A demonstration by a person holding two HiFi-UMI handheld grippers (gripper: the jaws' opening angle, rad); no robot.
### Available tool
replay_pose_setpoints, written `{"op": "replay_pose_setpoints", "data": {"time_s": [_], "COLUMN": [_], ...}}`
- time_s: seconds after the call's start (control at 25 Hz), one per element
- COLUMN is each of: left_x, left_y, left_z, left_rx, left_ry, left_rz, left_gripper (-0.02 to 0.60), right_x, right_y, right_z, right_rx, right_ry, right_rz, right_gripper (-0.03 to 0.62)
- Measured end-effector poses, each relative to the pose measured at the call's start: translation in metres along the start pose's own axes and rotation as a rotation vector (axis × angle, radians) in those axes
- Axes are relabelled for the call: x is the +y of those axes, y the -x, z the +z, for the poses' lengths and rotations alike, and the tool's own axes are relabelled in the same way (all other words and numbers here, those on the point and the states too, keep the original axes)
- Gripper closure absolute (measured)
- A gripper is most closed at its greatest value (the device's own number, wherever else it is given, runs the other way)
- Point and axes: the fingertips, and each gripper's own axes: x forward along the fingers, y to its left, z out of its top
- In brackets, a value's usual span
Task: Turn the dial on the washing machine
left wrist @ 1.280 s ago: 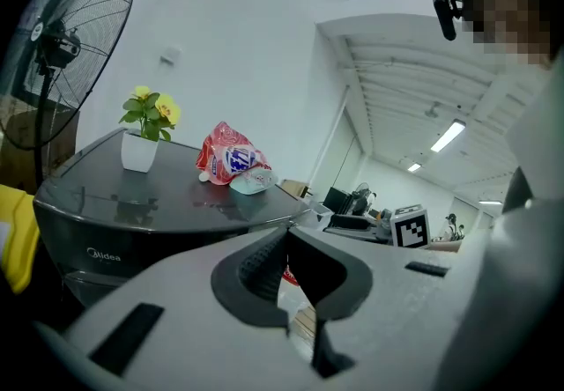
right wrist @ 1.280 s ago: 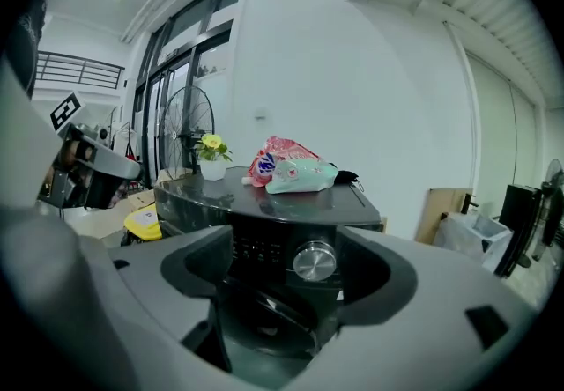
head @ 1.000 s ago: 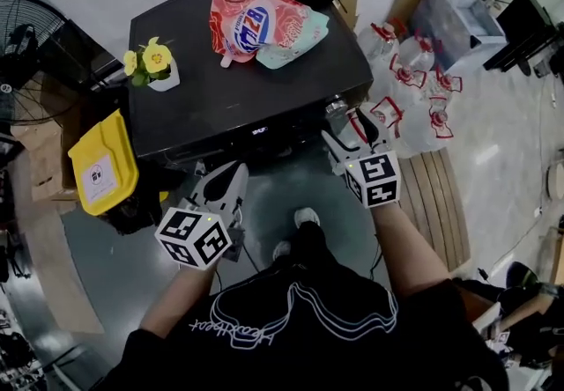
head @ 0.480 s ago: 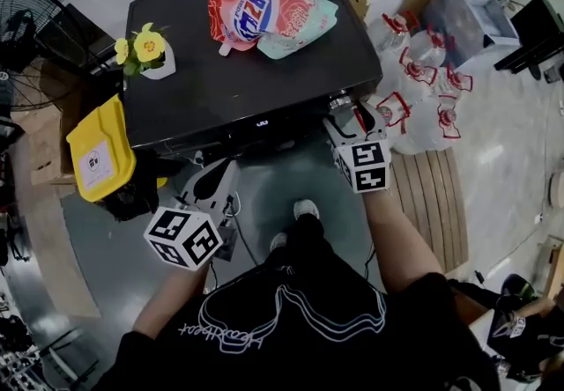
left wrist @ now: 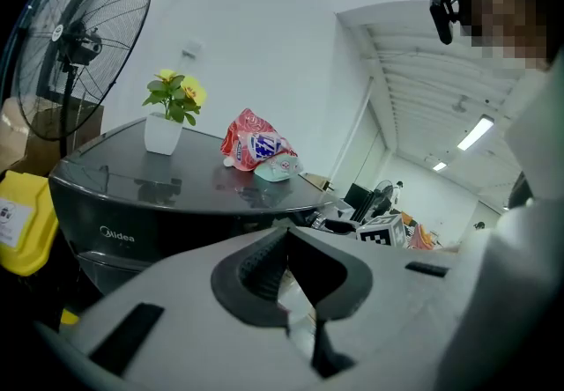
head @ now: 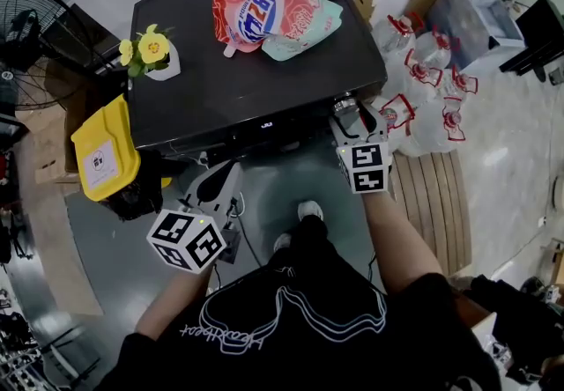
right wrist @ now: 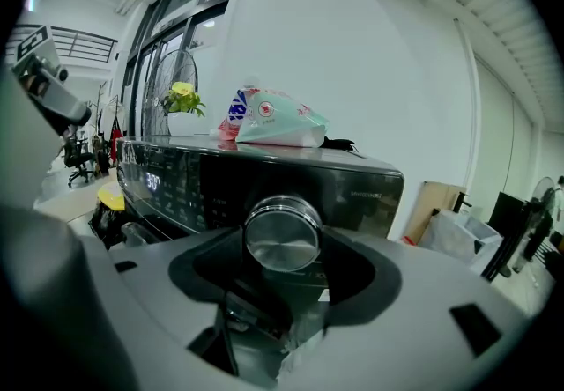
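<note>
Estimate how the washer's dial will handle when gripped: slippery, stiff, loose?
Probably slippery: the dial is smooth polished metal with no visible ridges, and the right gripper is closing its jaws around it. Likely rigid, with no give. It should only rotate rather than lift off, since it is set in the front panel of the washing machine.

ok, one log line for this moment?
step: grasp dial | right gripper: closing around dial on washing machine front | left gripper: shut, empty

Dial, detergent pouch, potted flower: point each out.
dial (right wrist: pixel 282 238), right gripper view, centre of its metal face.
detergent pouch (head: pixel 257 21), head view, its blue label.
potted flower (head: pixel 153 47), head view, the yellow bloom.
</note>
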Motion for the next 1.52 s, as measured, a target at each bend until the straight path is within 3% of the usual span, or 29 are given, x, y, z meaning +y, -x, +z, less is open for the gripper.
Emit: {"op": "replay_pose_setpoints", "data": {"time_s": [0.56, 1.0, 1.52], "left_x": [-0.003, -0.004, -0.001], "left_y": [-0.001, -0.006, -0.003], "left_z": [0.002, -0.004, -0.008], "left_rx": [0.004, 0.025, 0.026], "left_ry": [0.017, 0.019, 0.022], "left_rz": [-0.023, -0.031, -0.015], "left_gripper": [0.577, 0.577, 0.577], "right_x": [-0.004, -0.006, -0.007], "right_y": [-0.001, -0.001, -0.002], "right_z": [-0.003, -0.004, -0.005], "right_rx": [-0.014, -0.034, -0.043], "right_ry": [-0.108, -0.408, -0.639], "right_rz": [0.049, 0.156, 0.245], "right_gripper": [0.313, 0.313, 0.313]}}
